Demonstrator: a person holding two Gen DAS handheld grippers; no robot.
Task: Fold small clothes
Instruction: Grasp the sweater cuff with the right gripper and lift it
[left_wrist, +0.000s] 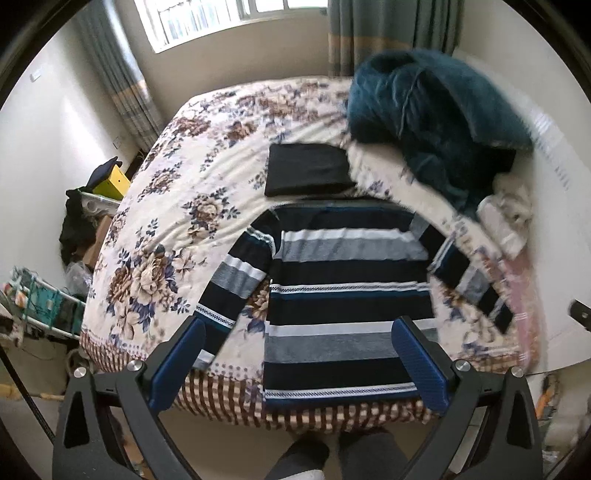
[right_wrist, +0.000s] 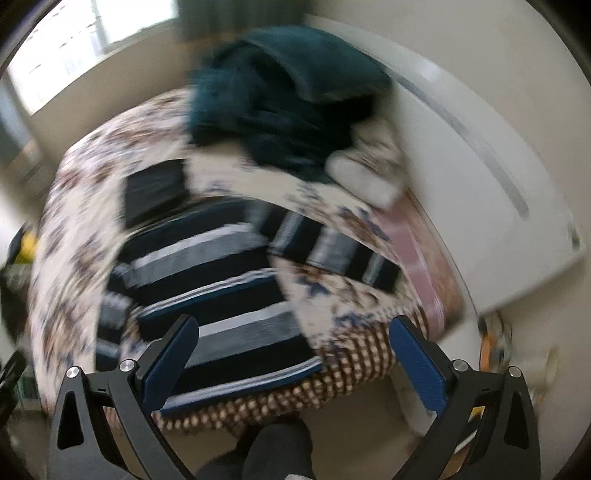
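Observation:
A navy, grey and white striped sweater (left_wrist: 343, 280) lies flat on the floral bed (left_wrist: 177, 206), hem at the near edge, both sleeves spread out. It also shows, blurred, in the right wrist view (right_wrist: 218, 280). My left gripper (left_wrist: 299, 347) is open and empty, held above the hem. My right gripper (right_wrist: 295, 347) is open and empty, above the sweater's right hem corner and the bed edge. A folded black garment (left_wrist: 306, 170) lies on the bed just beyond the collar; it shows in the right wrist view (right_wrist: 155, 192) too.
A teal fluffy blanket (left_wrist: 432, 122) is piled at the far right of the bed, with white items (left_wrist: 506, 218) below it. A white headboard (right_wrist: 480, 177) runs along the right. Clutter and a rack (left_wrist: 48, 302) stand left of the bed. My legs (left_wrist: 314, 458) are below.

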